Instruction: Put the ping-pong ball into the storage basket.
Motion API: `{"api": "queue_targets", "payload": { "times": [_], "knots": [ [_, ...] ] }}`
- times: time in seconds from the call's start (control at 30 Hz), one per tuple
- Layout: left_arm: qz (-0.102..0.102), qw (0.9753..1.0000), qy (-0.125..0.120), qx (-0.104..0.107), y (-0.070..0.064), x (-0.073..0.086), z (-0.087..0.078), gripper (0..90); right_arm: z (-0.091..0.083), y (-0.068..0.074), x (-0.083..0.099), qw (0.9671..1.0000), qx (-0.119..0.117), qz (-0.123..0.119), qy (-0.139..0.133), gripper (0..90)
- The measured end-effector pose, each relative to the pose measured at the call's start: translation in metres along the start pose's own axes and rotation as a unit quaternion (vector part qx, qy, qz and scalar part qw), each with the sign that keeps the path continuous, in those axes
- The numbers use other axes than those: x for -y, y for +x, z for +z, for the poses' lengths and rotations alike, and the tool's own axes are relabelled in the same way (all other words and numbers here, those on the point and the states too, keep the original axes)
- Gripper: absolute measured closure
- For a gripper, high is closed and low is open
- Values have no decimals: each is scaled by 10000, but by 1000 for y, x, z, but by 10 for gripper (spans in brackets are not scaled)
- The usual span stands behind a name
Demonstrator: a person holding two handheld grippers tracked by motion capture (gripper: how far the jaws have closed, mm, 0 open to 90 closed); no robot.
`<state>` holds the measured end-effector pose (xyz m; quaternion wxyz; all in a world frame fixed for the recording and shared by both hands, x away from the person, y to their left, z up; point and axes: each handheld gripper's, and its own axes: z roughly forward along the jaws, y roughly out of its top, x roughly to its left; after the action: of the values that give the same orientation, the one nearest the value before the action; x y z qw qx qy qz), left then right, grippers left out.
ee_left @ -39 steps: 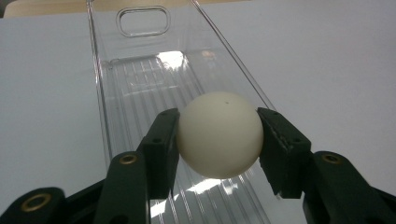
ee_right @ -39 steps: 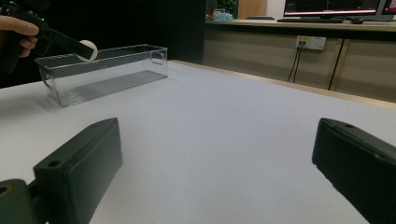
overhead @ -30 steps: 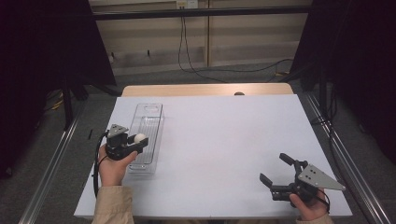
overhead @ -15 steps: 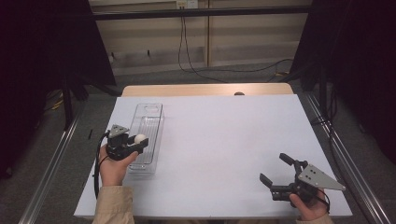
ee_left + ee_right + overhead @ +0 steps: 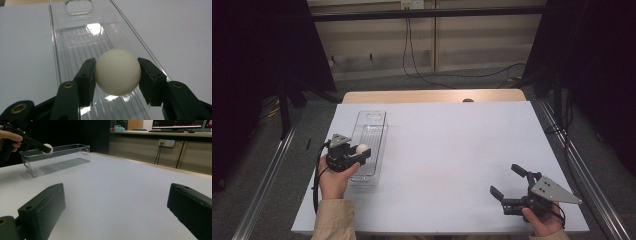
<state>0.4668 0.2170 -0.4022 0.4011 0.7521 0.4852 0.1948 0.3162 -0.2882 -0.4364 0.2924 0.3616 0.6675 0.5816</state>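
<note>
- The ball (image 5: 117, 72) is small, white & round. It looks very light, prob. hollow, w/ a hard smooth skin.
- It may slip or pop out if squeezed off-center. Squeeze too hard & it could dent, I think.
- Best hold: one pad on each side, right at the widest part. That is how it's held now.
- The left gripper (image 5: 357, 154) is shut on the ball. Its jaws are only as wide as the ball, one touching each side.
- The ball is up in the air, over the near part of the clear bin (image 5: 75, 37), not touching the floor of it.
- The bin is long, thin & see-through, w/ a handle hole at the far end. It sits on the left of the white table (image 5: 462, 150).
- The right gripper (image 5: 507, 187) is wide open & holds nothing. It is low over the table, near the right corner, well apart from ball & bin.
- From the right gripper view, the ball (image 5: 48, 147) is far off, at the bin's rim.
</note>
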Motion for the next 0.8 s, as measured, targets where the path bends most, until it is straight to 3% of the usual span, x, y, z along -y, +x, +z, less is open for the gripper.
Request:
{"api": "queue_targets", "payload": {
  "times": [0.8],
  "knots": [
    [-4,10000,-23,-16,0,0,1,503,0,0,0,10000,10,0,8,10]
  ]
}}
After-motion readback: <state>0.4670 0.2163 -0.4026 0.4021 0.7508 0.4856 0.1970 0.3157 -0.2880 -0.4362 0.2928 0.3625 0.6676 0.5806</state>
